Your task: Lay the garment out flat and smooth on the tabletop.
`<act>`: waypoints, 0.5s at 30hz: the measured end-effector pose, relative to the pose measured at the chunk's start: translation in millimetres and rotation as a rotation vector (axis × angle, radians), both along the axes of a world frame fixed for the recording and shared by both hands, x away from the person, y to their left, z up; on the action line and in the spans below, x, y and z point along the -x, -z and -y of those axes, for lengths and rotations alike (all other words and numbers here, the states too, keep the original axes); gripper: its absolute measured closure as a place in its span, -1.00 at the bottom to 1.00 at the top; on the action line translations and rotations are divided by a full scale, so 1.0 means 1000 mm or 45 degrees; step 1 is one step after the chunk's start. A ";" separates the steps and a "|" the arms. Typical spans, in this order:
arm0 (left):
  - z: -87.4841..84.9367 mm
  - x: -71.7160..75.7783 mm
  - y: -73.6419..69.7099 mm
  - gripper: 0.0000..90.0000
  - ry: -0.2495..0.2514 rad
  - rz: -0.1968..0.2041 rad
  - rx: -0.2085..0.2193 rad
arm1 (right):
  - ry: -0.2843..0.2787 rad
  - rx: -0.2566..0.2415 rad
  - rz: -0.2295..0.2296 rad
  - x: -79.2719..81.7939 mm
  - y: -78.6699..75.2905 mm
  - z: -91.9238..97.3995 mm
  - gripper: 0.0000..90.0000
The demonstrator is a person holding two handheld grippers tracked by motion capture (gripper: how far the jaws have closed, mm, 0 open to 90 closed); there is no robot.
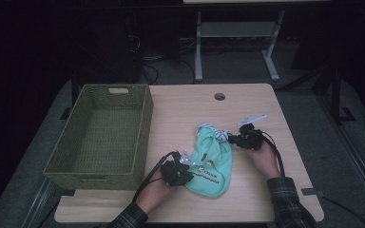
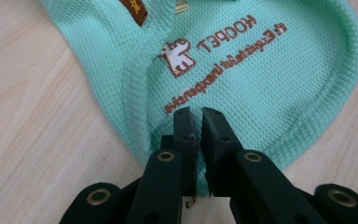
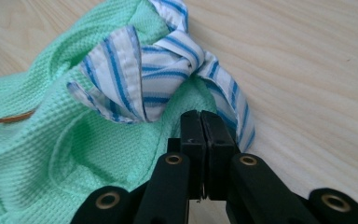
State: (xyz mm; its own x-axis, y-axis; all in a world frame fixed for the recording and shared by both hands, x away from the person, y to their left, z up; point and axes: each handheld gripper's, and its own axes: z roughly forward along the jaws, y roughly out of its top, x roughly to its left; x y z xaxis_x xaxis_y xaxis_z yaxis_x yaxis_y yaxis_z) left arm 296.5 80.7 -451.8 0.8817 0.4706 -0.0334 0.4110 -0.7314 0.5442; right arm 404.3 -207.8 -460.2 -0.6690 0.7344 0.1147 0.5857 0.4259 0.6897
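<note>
Mint-green waffle fabric, a small garment (image 1: 212, 164) with a blue-and-white striped collar (image 3: 163, 77), lies flat on the wooden worktop (image 1: 261, 194), to the right of a green woven basket (image 1: 145, 128). On its near left side, the left hand-held gripper (image 2: 196, 111) has its jaws nearly together and pinches the hem of the garment, close to brown embroidered lettering (image 2: 223, 60). At the far right side, the right hand-held gripper (image 3: 200, 114) has its jaws pressed together on the green cloth just under the striped collar, and both hands rest low on the worktop.
</note>
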 end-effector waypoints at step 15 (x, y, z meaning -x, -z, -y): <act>0.000 0.000 0.000 0.88 0.000 0.002 -0.001 | 0.056 0.063 0.057 0.001 -0.010 0.016 0.98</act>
